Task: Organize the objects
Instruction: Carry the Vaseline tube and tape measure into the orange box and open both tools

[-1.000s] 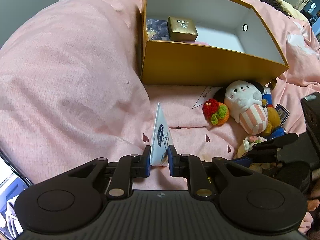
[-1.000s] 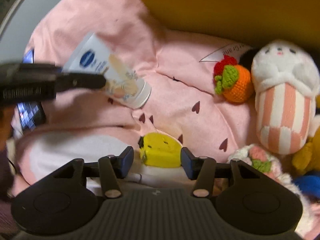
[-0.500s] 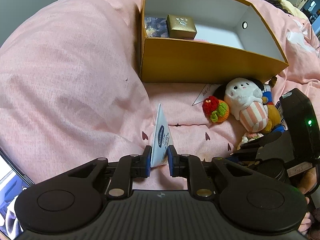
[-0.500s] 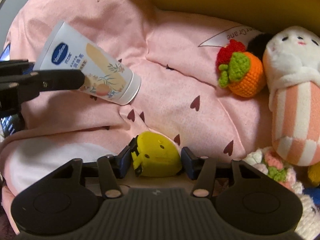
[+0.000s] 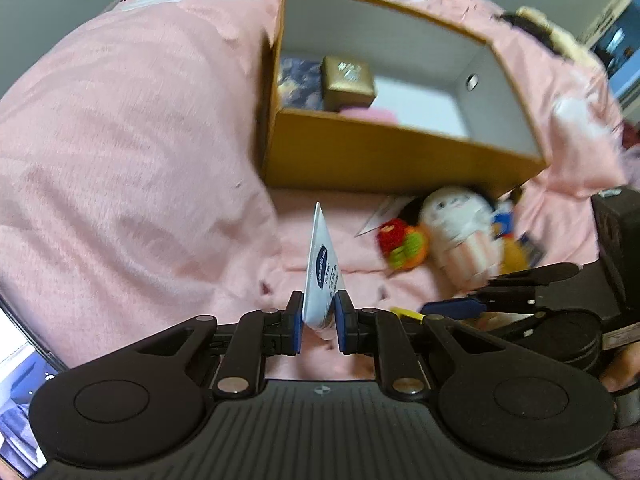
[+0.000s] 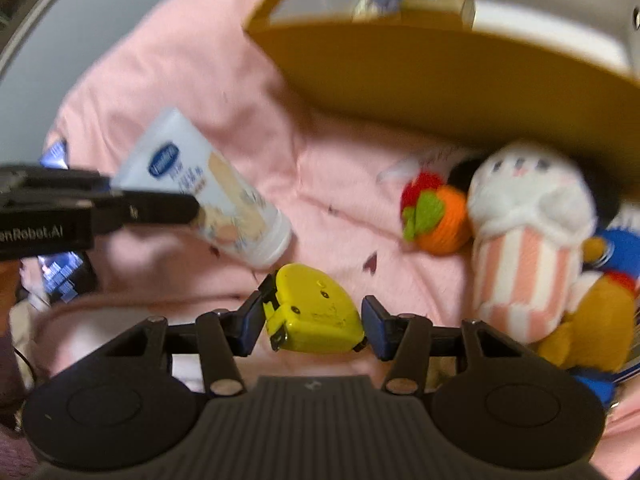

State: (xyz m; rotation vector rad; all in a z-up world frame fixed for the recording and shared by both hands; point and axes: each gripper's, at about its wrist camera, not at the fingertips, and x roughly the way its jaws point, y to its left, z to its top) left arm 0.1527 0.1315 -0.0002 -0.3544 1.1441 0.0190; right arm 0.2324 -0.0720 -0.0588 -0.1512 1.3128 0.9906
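Note:
My left gripper [image 5: 317, 322] is shut on a white Vaseline tube [image 5: 321, 272], held above the pink bedding; the tube also shows in the right wrist view [image 6: 208, 192]. My right gripper [image 6: 313, 320] is shut on a yellow tape measure [image 6: 314, 312], lifted off the bed. An open yellow box [image 5: 392, 156] lies ahead with a small gold box [image 5: 348, 82] and a dark printed item [image 5: 300, 84] inside. The right gripper shows at the right of the left wrist view [image 5: 460, 306].
Soft toys lie in front of the box: a white striped plush [image 6: 528, 240], a crocheted red and orange fruit [image 6: 436, 216], a yellow and blue plush [image 6: 600, 312]. A white paper tag [image 5: 386, 212] lies by them. Pink bedding [image 5: 120, 160] bulges at the left.
Both grippers have risen and moved toward the box. The right gripper has closed on the tape measure and lifted it off the bed. The left still holds the tube.

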